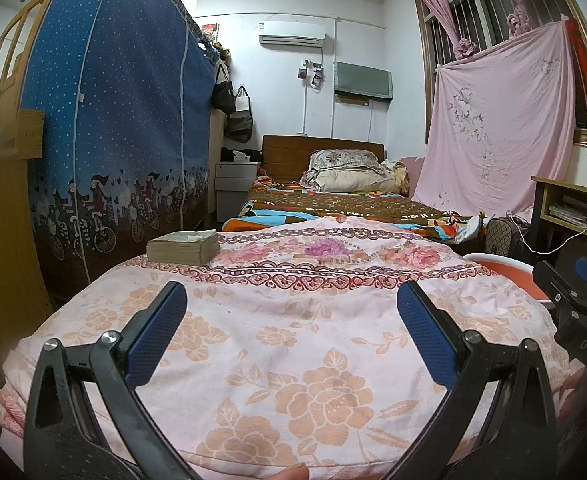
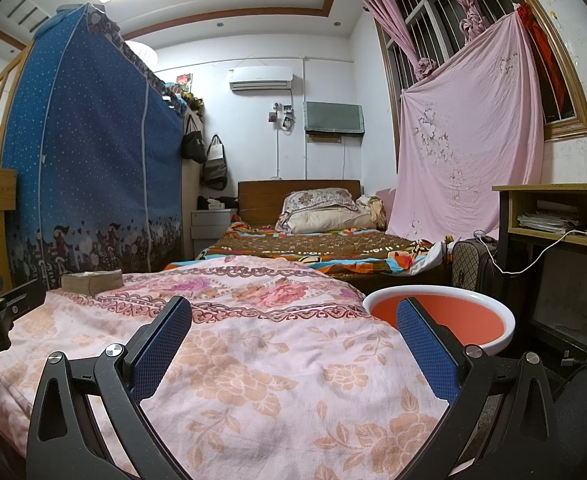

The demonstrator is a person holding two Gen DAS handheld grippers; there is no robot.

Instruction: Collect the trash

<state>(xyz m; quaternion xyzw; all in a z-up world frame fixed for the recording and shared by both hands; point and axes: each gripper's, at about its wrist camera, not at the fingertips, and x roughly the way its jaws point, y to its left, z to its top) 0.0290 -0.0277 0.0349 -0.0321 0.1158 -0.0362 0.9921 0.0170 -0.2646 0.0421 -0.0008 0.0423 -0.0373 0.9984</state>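
My left gripper (image 1: 291,300) is open and empty, held just above a pink floral cloth (image 1: 277,344) that covers a raised surface. My right gripper (image 2: 293,314) is open and empty over the same cloth (image 2: 261,372), to the right of the left one. A round orange basin with a white rim (image 2: 453,316) stands just past the cloth's right edge, behind my right gripper's right finger; it also shows in the left wrist view (image 1: 505,270). A thick worn book (image 1: 183,246) lies on the cloth's far left corner. No loose trash shows in either view.
A blue dotted fabric wardrobe (image 1: 113,120) stands on the left. A bed with a patterned blanket (image 1: 333,204) and pillows lies beyond. A wooden desk (image 2: 557,216) with papers and a white cable stands on the right, with a checked bag (image 2: 471,266) beside it.
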